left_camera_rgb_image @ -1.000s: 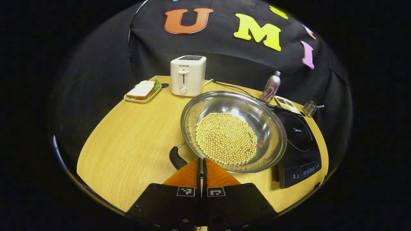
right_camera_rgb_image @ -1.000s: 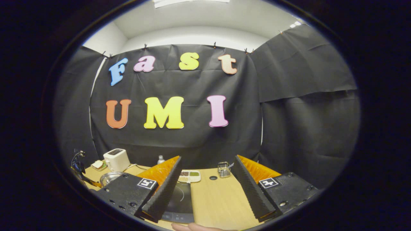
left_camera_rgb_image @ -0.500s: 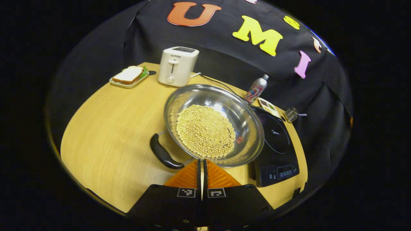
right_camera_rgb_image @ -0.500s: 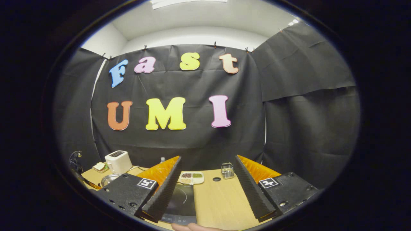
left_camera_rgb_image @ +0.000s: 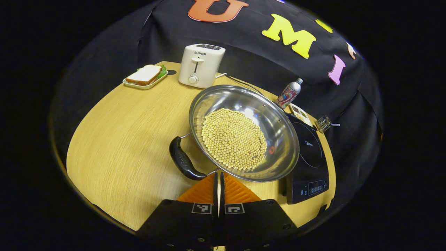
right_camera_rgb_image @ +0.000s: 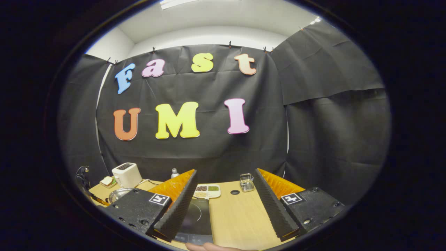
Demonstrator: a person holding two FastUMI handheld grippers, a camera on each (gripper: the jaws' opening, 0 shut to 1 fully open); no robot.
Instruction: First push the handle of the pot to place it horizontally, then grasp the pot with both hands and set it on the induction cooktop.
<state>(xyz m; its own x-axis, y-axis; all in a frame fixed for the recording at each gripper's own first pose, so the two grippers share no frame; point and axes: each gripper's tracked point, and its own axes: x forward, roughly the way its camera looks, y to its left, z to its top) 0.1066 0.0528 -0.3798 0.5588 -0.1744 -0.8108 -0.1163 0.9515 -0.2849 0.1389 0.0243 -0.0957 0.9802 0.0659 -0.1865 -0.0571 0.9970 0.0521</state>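
The steel pot (left_camera_rgb_image: 275,115), full of pale beans, sits on the wooden table (left_camera_rgb_image: 122,139), its right rim over the edge of the black induction cooktop (left_camera_rgb_image: 310,153). Its black handle (left_camera_rgb_image: 183,161) sticks out at the pot's near left. My left gripper (left_camera_rgb_image: 218,174) is shut with nothing in it, its tips just right of the handle's near end and under the pot's near rim. In the right gripper view my right gripper (right_camera_rgb_image: 225,172) is open and held above the table, with the cooktop (right_camera_rgb_image: 197,219) below its left finger and the pot (right_camera_rgb_image: 118,194) far left.
A white toaster (left_camera_rgb_image: 201,65) and a sandwich tray (left_camera_rgb_image: 145,75) stand at the back left. A bottle (left_camera_rgb_image: 288,94), a dish of grains (left_camera_rgb_image: 300,112) and a wire basket (left_camera_rgb_image: 324,122) lie behind the cooktop. A hand (right_camera_rgb_image: 209,246) shows at the bottom edge.
The pot's handle has come out from behind my left gripper's tips and now shows whole to their left. The left gripper stays shut. The right gripper has barely moved.
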